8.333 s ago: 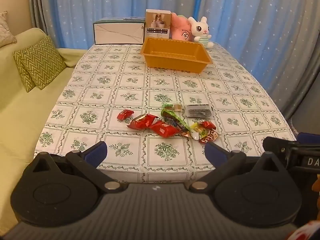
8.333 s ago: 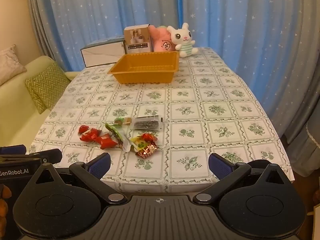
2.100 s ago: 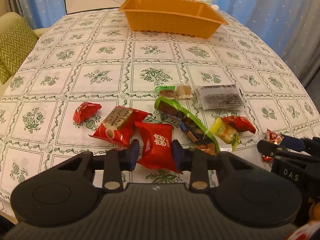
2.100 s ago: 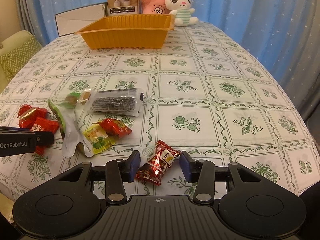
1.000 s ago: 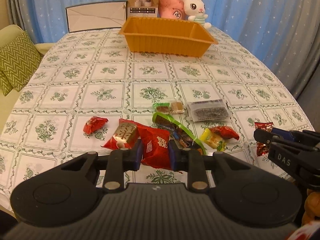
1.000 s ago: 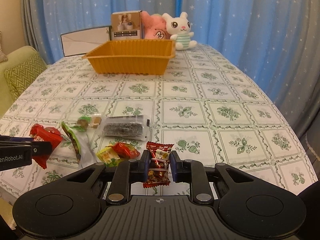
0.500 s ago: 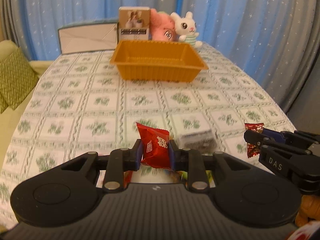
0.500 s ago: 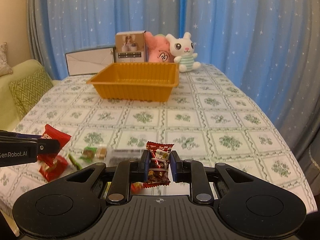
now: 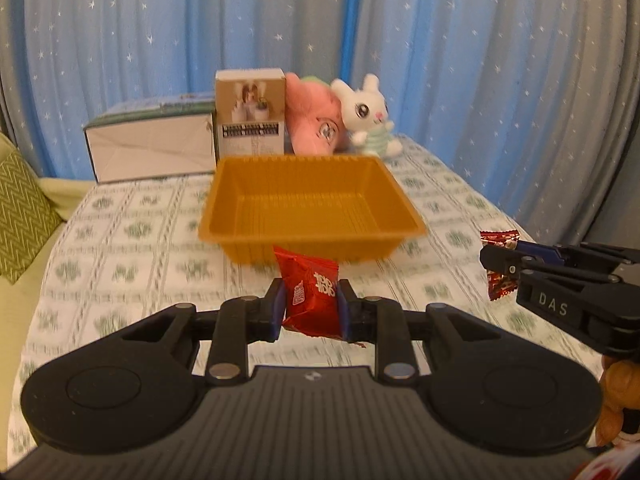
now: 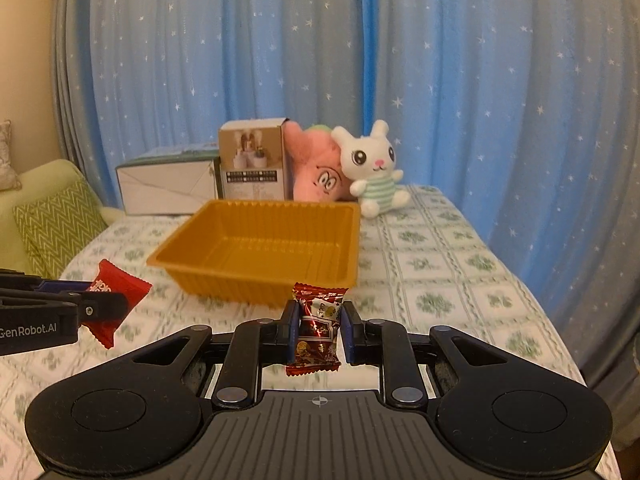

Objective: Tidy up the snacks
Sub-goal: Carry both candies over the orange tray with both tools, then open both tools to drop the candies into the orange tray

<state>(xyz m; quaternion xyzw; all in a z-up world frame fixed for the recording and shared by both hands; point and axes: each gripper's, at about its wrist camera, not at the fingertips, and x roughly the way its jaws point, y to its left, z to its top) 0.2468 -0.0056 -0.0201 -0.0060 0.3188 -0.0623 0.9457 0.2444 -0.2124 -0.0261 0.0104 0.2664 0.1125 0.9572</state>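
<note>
My left gripper (image 9: 311, 304) is shut on a plain red snack packet (image 9: 310, 286), held in the air just short of the near wall of the orange tray (image 9: 312, 236). My right gripper (image 10: 319, 330) is shut on a dark red foil candy (image 10: 318, 328), also in front of the orange tray (image 10: 260, 280). The tray holds nothing that I can see. Each gripper shows in the other's view: the right gripper (image 9: 494, 258) with its candy (image 9: 499, 264) at the right edge, the left gripper (image 10: 116, 300) with its packet (image 10: 116, 294) at the left edge.
Behind the tray stand a white flat box (image 9: 150, 146), a small upright carton (image 9: 250, 112), a pink plush (image 9: 314, 120) and a white bunny plush (image 10: 374, 166). The table has a green-patterned cloth (image 10: 440, 280). A sofa with a chevron cushion (image 10: 60, 224) lies left. Blue curtains hang behind.
Both grippers have lifted their snacks off the table and carried them forward toward the orange tray, which now looms close. The loose snack pile has dropped out of view.
</note>
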